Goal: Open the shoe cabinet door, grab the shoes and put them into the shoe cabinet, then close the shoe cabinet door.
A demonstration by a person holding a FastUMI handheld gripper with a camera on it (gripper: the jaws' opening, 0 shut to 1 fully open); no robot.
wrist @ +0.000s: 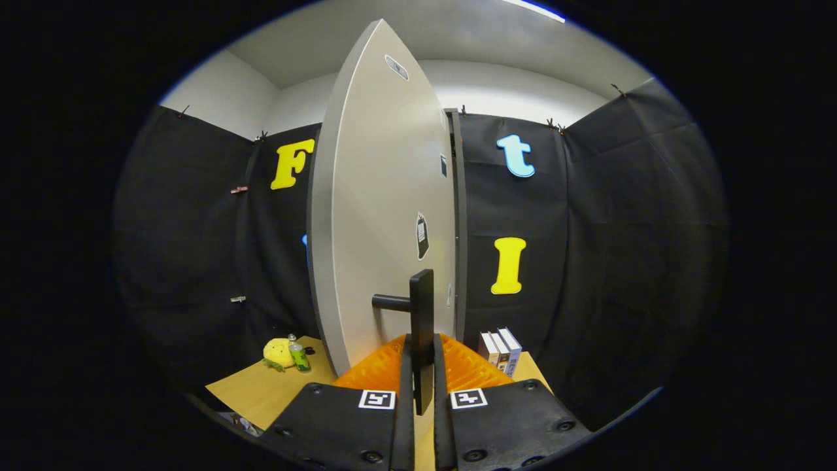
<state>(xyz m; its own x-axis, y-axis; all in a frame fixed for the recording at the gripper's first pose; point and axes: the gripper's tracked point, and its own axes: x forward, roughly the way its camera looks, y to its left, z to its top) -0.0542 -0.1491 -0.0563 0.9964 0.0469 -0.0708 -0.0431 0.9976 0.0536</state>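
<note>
Black-walled booth — pale cabinet door [386, 216] ajar, fingers [422, 356] clamped on its dark handle [420, 314].

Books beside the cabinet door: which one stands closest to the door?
The leftmost book of the three, nearest the cabinet door. The claw is shut on the door handle.

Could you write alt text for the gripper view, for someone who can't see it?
The gripper is shut on the black handle of a grey cabinet door, which stands ajar and seen nearly edge-on. On the wooden table to the left sit a yellow plush toy and a green can; three books stand to the right.
</note>
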